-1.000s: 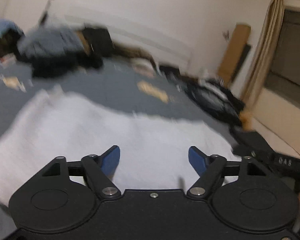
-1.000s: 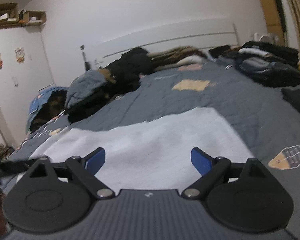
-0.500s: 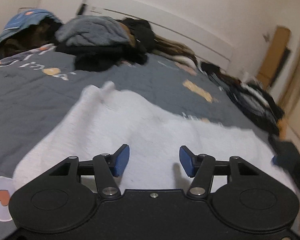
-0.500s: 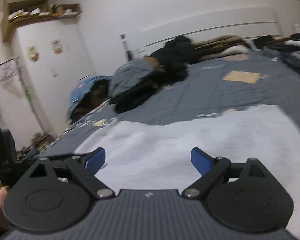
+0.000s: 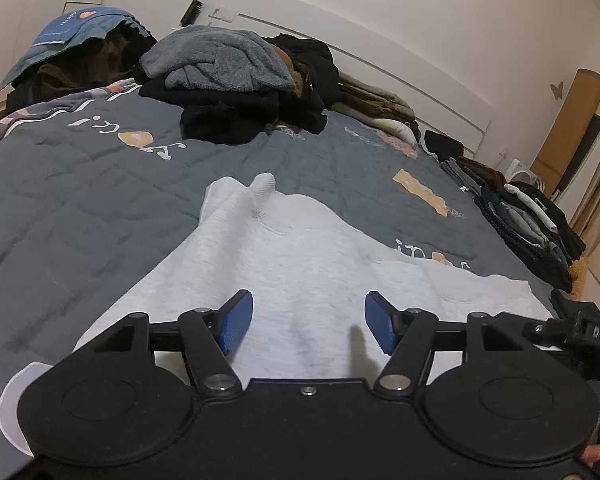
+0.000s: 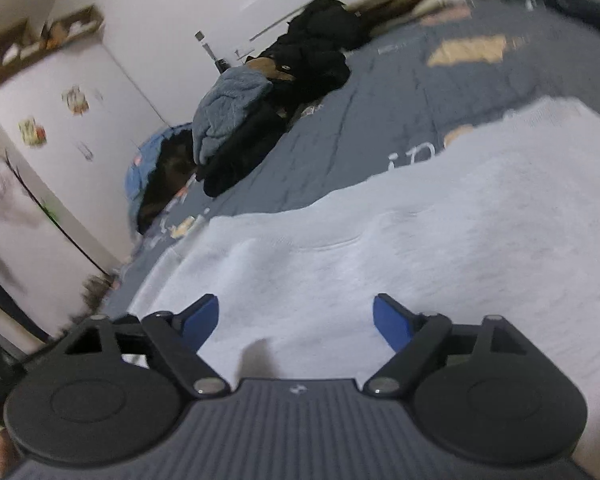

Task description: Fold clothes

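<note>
A light grey sweatshirt (image 5: 300,264) lies spread on the dark grey bedspread (image 5: 80,184), one sleeve cuff sticking up at its far end. It also fills the right wrist view (image 6: 420,240). My left gripper (image 5: 308,324) is open and empty, just above the garment's near part. My right gripper (image 6: 296,320) is open and empty, low over the same garment. The right gripper's body shows at the right edge of the left wrist view (image 5: 580,332).
A heap of unfolded clothes, grey fleece on black items (image 5: 228,76), lies at the far side of the bed. Folded dark clothes (image 5: 528,216) are stacked along the right edge. A white headboard (image 5: 380,64) and a white wardrobe (image 6: 40,152) stand behind.
Both grippers have swung left over the sweatshirt and dropped closer to it. The left gripper's jaws narrowed half a second ago and are wide again. The right view tilted.
</note>
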`<state>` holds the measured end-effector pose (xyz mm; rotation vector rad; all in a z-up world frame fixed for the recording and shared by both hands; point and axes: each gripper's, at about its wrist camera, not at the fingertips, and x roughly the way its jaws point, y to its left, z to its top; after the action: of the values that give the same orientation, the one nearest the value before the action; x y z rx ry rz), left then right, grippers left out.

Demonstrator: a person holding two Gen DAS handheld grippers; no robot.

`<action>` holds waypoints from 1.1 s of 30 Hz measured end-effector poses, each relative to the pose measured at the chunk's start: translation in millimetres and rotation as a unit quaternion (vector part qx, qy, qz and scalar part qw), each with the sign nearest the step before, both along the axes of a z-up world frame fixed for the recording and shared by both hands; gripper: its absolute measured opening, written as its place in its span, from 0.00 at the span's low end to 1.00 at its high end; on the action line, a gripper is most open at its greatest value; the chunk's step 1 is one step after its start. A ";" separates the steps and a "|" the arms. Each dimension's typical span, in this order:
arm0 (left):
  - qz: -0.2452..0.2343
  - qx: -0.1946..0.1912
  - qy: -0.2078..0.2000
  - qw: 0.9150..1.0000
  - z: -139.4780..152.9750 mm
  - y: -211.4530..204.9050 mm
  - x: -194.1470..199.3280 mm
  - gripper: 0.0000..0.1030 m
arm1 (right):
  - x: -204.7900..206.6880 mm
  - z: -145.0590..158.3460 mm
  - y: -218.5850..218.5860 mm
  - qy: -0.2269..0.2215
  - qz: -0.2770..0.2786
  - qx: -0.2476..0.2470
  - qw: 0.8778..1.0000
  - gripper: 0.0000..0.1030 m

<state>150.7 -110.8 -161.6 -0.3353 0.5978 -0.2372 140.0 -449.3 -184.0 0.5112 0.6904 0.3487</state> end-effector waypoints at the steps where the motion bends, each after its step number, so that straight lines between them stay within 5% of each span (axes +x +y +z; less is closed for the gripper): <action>1: 0.000 -0.001 -0.001 1.000 0.5 0.4 0.5 0.61 | -0.5 0.2 -6.4 0.001 -0.006 0.002 1.000 0.70; 8: -0.010 -0.001 -0.012 1.000 3.7 -2.4 0.7 0.65 | -6.6 1.9 -34.5 0.000 -0.025 -0.004 1.000 0.55; 18: -0.079 -0.013 -0.035 0.996 9.8 -15.8 -5.4 0.69 | -16.5 7.3 -55.3 -0.003 -0.055 -0.057 0.997 0.55; 20: -0.098 -0.017 -0.042 0.994 11.6 -22.1 -8.8 0.71 | -19.2 8.2 -51.1 -0.004 -0.070 -0.128 0.989 0.64; 25: -0.149 -0.024 -0.065 0.986 13.9 -41.3 -20.2 0.76 | -27.6 10.0 -50.8 -0.019 -0.073 -0.153 0.985 0.64; 33: -0.186 0.008 -0.058 0.981 1.5 -78.2 -24.5 0.77 | -57.9 33.2 -27.8 -0.092 -0.086 -0.185 0.975 0.90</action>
<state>126.2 -189.0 -160.1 -0.1904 0.5442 -0.6065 82.2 -477.1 -150.8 0.1790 0.5111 0.0980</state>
